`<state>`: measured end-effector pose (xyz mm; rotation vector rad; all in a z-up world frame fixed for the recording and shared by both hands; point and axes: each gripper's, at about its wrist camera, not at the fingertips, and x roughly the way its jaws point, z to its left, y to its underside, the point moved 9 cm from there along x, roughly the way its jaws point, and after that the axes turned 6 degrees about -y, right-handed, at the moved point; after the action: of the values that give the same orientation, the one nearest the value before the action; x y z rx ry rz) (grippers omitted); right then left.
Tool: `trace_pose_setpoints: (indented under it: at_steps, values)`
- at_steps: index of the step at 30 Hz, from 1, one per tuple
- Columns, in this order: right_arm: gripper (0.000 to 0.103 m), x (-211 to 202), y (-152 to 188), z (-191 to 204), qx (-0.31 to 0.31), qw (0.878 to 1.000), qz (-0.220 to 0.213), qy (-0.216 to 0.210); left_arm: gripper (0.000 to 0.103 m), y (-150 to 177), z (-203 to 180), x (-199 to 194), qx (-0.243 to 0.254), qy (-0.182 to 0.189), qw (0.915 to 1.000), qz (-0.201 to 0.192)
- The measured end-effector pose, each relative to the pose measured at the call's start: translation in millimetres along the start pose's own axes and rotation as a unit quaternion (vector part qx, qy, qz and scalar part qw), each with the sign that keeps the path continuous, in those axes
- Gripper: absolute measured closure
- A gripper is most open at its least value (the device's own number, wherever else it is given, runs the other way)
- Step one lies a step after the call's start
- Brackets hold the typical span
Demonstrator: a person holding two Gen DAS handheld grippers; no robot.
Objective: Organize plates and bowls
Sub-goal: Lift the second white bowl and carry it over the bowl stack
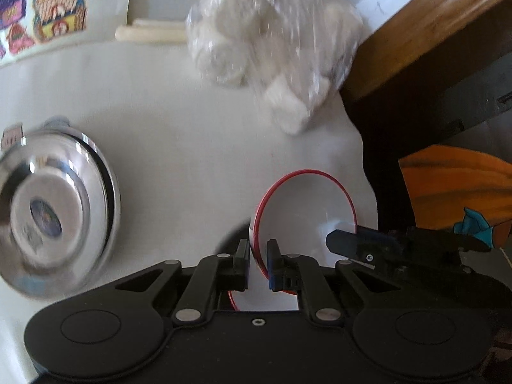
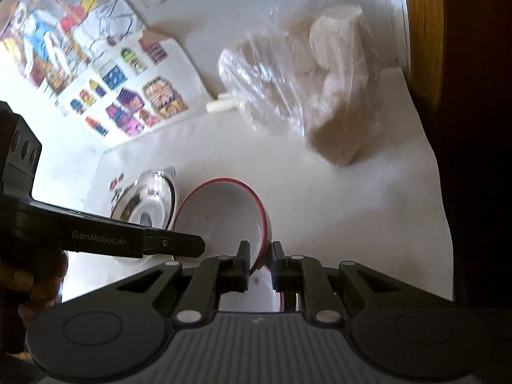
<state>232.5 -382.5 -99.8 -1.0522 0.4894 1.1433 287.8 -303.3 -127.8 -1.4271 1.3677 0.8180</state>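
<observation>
A white bowl with a red rim [image 1: 304, 211] hangs tilted above the white table [image 1: 179, 128], held from two sides. In the left wrist view my left gripper [image 1: 257, 256] is shut on the bowl's near rim, and the right gripper [image 1: 348, 243] reaches in from the right to the opposite rim. The right wrist view shows my right gripper [image 2: 260, 256] shut on the rim of the same bowl [image 2: 220, 214], with the left gripper [image 2: 182, 243] coming in from the left. An upturned steel bowl [image 1: 54, 211] [image 2: 147, 201] lies on the table to the left.
A clear plastic bag of white items [image 1: 272, 54] [image 2: 307, 96] lies at the back of the table. Sticker sheets [image 1: 48, 12] [image 2: 128, 102] cover the far left. A wooden edge [image 1: 425, 28] borders the right. The table's right edge [image 2: 438, 192] drops into dark space.
</observation>
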Motion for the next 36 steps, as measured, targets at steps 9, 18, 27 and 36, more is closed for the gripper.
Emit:
trace_pose_setpoints:
  at_steps: [9,18,27,36]
  values:
    - [0.089,-4.0,30.8,-1.6,-0.020,0.999,0.043,-0.015,0.091,40.4,0.6,10.0,-0.046,-0.007,0.9985,0.029]
    - [0.088,4.5,41.5,-2.6,-0.031,0.997,0.073,-0.021,0.090,51.3,2.5,15.8,-0.063,-0.021,0.9968,0.045]
    - [0.088,10.9,41.7,-0.7,-0.038,0.995,0.084,-0.022,0.090,52.8,5.2,20.5,-0.074,-0.029,0.9953,0.056]
    - [0.088,16.0,38.8,-2.5,-0.031,0.996,0.083,-0.017,0.089,51.4,4.7,25.0,-0.072,-0.041,0.9947,0.061]
